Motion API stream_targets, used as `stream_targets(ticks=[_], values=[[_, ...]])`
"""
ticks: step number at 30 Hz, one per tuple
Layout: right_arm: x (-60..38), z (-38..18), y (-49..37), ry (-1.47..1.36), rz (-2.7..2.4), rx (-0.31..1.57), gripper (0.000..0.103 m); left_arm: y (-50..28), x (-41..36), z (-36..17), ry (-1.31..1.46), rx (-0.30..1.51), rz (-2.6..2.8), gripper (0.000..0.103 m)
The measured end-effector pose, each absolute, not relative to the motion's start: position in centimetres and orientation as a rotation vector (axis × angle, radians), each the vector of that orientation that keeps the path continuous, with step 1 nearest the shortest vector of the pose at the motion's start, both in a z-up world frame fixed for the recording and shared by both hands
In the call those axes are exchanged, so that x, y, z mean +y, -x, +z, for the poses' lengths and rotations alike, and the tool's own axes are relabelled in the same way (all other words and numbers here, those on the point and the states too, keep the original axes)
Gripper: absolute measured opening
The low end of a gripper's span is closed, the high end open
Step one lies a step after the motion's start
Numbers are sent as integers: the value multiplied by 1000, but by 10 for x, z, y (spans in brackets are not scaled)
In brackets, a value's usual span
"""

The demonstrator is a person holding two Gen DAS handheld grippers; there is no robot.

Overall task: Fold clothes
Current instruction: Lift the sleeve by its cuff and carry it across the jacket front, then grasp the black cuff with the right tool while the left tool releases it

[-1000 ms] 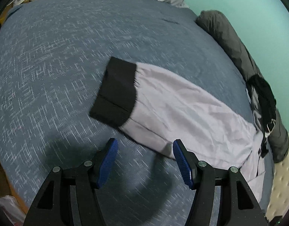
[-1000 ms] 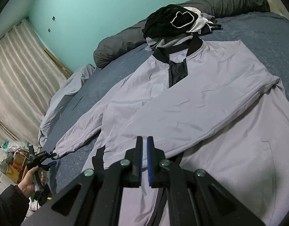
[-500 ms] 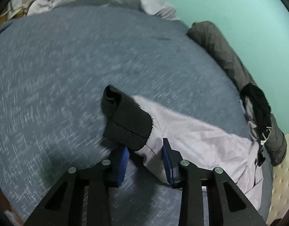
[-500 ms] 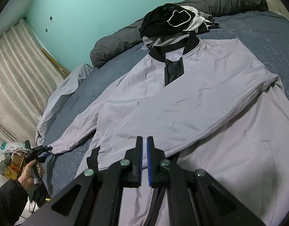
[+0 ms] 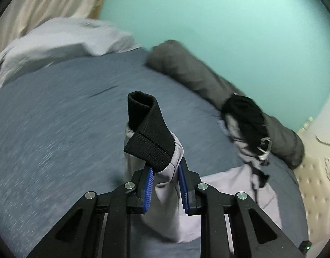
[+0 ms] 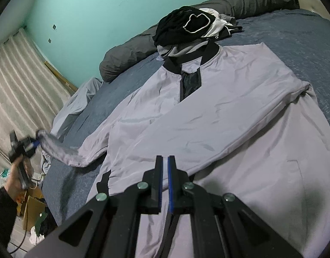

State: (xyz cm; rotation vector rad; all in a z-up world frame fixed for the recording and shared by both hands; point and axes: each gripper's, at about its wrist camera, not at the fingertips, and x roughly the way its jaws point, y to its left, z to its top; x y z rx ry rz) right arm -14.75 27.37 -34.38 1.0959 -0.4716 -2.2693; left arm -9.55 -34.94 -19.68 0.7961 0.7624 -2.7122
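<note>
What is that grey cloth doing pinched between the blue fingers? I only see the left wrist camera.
Observer: It is one sleeve of a light grey jacket spread flat on the bed; the left gripper has just been closing on it near the black cuff.
Visitor: Is the jacket done up?
Observer: Open at the neck, where a dark lining shows below the black collar.
Visitor: And the other gripper?
Observer: The right gripper is shut with nothing between its fingers, above the jacket's lower edge.
Visitor: Who is holding mine?
Observer: A person's hand in a dark sleeve, at the bedside.
</note>
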Motion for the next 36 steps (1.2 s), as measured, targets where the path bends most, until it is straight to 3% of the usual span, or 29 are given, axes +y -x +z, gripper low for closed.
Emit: stream_targets(ticks=[8, 14, 19, 24, 26, 28, 31, 35, 36], values=[[302, -340, 148, -1086, -2292, -501, 4, 180, -199, -132, -854, 580, -3031, 22], [334, -340, 144, -1092, -2309, -562, 4, 209, -58, -122, -984, 385, -3255, 21], [361, -339, 141, -1098, -2329, -617, 4, 200, 65, -159, -1222, 114, -3404, 21], [380, -338, 140, -1105, -2342, -665, 4, 168, 141, -235, -1518, -187, -3399, 24], [388, -341, 140, -1119, -2342, -694, 4, 159, 152, -263, -1616, -200, -3348, 29], [394, -345, 141, -1133, -2328, -734, 4, 152, 148, -278, -1659, -157, -3315, 51], [402, -351, 142, -1153, -2302, -796, 6, 144, 134, -293, -1685, -66, -3278, 67], [398, -354, 145, -1180, -2285, -794, 33, 143, 98, -293, -1659, 54, -3238, 67], [396, -354, 146, -1186, -2282, -784, 33, 144, 90, -293, -1652, 69, -3220, 67]])
